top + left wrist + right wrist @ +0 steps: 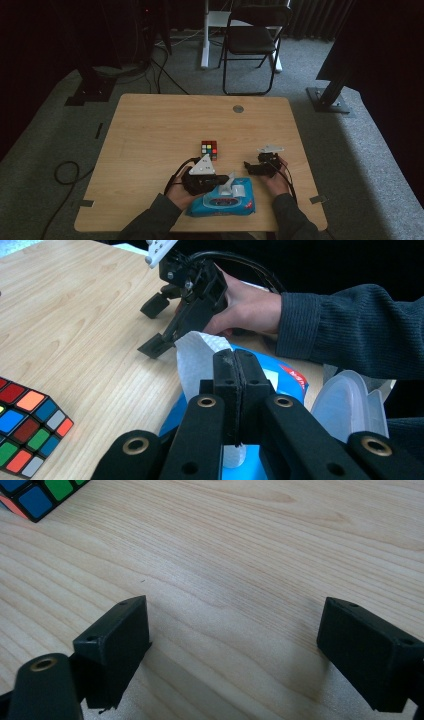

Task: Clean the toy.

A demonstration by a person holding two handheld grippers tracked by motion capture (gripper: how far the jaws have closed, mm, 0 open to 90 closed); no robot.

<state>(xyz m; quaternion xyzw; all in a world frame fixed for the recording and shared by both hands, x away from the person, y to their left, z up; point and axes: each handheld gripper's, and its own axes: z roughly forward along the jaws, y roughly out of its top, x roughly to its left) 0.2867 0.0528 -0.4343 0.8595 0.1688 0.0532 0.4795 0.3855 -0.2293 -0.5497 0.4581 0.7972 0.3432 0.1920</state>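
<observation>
We see a white wipe (pixel 192 357) standing up out of the blue wipes pack (pixel 222 202), which lies flat at the near edge of the wooden table (pixel 150 135), between the person's two hands. The pack's clear flip lid (pixel 350 402) is swung open, to the right in the left gripper view. Our left gripper (pixel 235 362) has its two black jaws pressed together, and the wipe rises just behind and to the left of their tips; a scrap of white shows below them, so we take the gripper to be clenched on the wipe, though the pinch point itself is hidden by the jaws.

Just beyond the pack, our right gripper (pixel 250 166) is held low over bare wood in the right hand (pixel 247 307), its jaws spread wide with nothing between them, as the right gripper view shows. Its cable loops back over the dark sleeve (pixel 345 327).

Farther out, toward the table's middle, a Rubik's cube (pixel 209 149) sits by itself, apart from both grippers. A black folding chair (pixel 252 37) stands on the grey carpet beyond the table.
</observation>
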